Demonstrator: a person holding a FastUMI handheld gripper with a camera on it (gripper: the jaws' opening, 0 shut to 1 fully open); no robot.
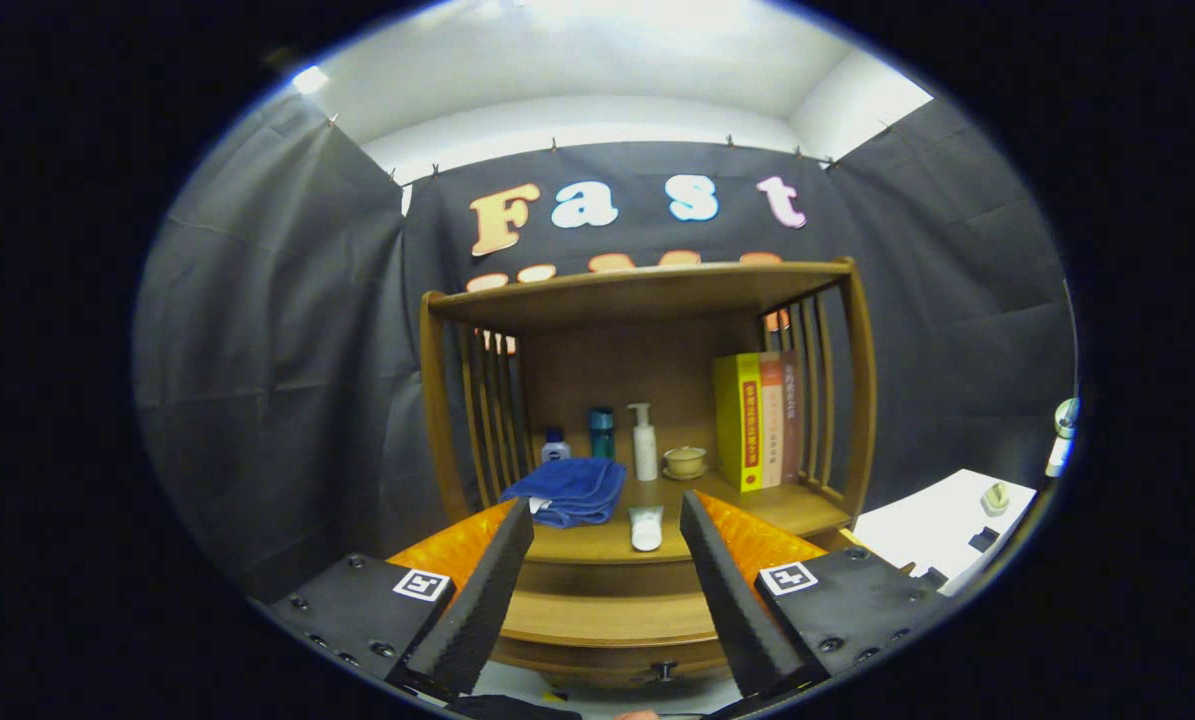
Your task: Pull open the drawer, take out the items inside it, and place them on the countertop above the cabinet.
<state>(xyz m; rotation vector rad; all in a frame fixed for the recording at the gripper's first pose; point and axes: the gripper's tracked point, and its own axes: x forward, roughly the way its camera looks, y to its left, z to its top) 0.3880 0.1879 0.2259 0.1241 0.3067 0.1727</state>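
Drawer point(612, 625) stood closed between the fingers, gripper point(607, 525) spread wide and empty, blue towel point(569, 490) lay on countertop point(787, 507) beyond

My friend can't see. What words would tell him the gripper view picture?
An open gripper faces a wooden cabinet, its closed drawer and knob between the fingers. On the countertop beyond lie a folded blue towel, bottles, a white tube, a cup and books.

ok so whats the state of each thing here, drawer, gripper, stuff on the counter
drawer: shut, knob untouched
gripper: open, fingers wide apart, holding nothing
blue towel: folded, lying on the countertop
white tube: lying flat, just ahead of the fingers
pump bottle: upright
books: standing upright
small cup: upright
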